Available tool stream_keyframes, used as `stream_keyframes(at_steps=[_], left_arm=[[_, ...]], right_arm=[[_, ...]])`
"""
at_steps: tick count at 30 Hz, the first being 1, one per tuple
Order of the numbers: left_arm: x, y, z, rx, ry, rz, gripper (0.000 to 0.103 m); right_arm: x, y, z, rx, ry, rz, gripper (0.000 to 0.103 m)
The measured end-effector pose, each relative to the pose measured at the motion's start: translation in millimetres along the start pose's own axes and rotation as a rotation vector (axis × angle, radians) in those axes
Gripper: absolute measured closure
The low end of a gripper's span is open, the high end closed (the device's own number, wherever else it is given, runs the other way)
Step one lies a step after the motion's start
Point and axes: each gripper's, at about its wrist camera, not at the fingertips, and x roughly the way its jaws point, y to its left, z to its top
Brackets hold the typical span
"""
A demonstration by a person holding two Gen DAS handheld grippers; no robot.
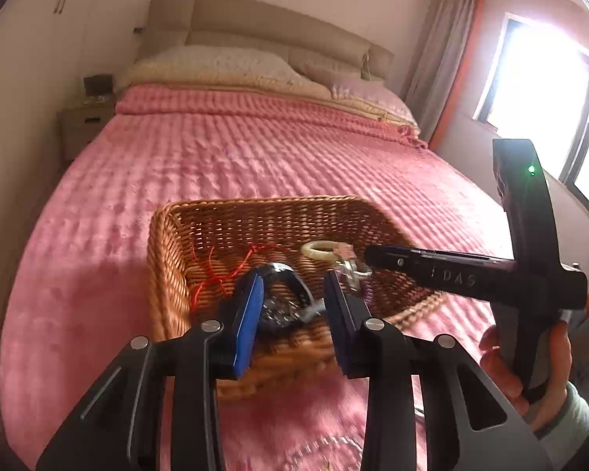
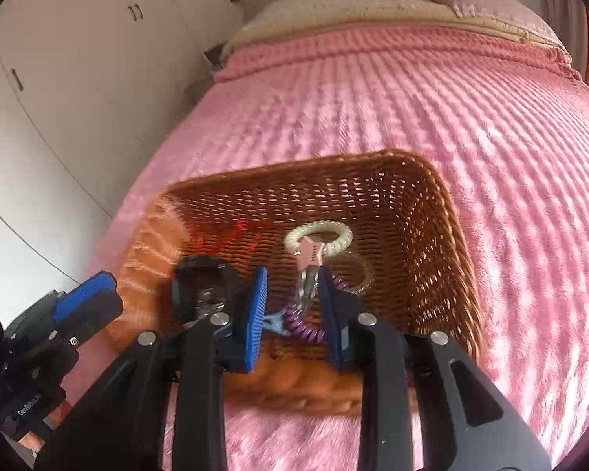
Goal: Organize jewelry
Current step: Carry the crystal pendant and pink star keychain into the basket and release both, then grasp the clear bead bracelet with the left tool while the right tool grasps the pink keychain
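Observation:
A brown wicker basket (image 1: 169,251) (image 2: 443,235) sits on the pink bedspread. It holds a black wristwatch (image 1: 284,298) (image 2: 202,286), a red string (image 1: 216,271) (image 2: 224,235), a cream coil hair tie (image 1: 320,250) (image 2: 333,235) with a pink star clip (image 2: 309,254), a purple coil tie (image 2: 306,327) and a silver ring (image 1: 347,271). My left gripper (image 1: 294,306) is open above the basket's near rim, over the watch. My right gripper (image 2: 292,314) is open over the basket's near part, around the coil ties; it enters the left wrist view (image 1: 373,255) from the right.
The pink bedspread (image 1: 255,149) (image 2: 412,98) covers the bed, with pillows (image 1: 224,62) and a headboard at the far end. A nightstand (image 1: 84,125) stands at the left, white wardrobes (image 2: 78,78) along the wall, and a bright window (image 1: 542,90) at the right.

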Motion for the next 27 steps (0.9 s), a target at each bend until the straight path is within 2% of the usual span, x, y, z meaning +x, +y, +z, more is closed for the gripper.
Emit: stream_keyframes(at_steps=[6, 11, 14, 22, 24, 27], left_arm=[[-55.4, -15.9, -22.4, 0.027, -0.045, -0.032, 0.072], [-74.6, -24.8, -57.3, 0.022, -0.024, -0.043, 0.072], [-68.7, -22.6, -76.6, -0.003, 0.013, -0.047, 0.072], [-34.9, -0.7, -119.1, -0.088, 0.143, -0.03, 0.074], [-26.9, 2.2, -124.5, -0.097, 0.163, -0.025, 0.074], [-23.3, 4.5, -126.2, -0.103, 0.177, -0.032, 0.074]], right_arm=[[-69.9, 5.1, -30.1, -0.038, -0.097, 0.046, 0.079], [-101.8, 2.1, -68.3, -0.073, -0.14, 0.012, 0.079], [-98.5, -3.5, -93.0, -0.085, -0.123, -0.014, 0.079], [-50.8, -26.0, -147.2, -0.069, 0.017, -0.048, 0.079], [-40.7, -29.5, -153.0, -0.066, 0.053, -0.034, 0.079], [-39.9, -29.2, -152.4, -0.077, 0.053, -0.022, 0.079]])
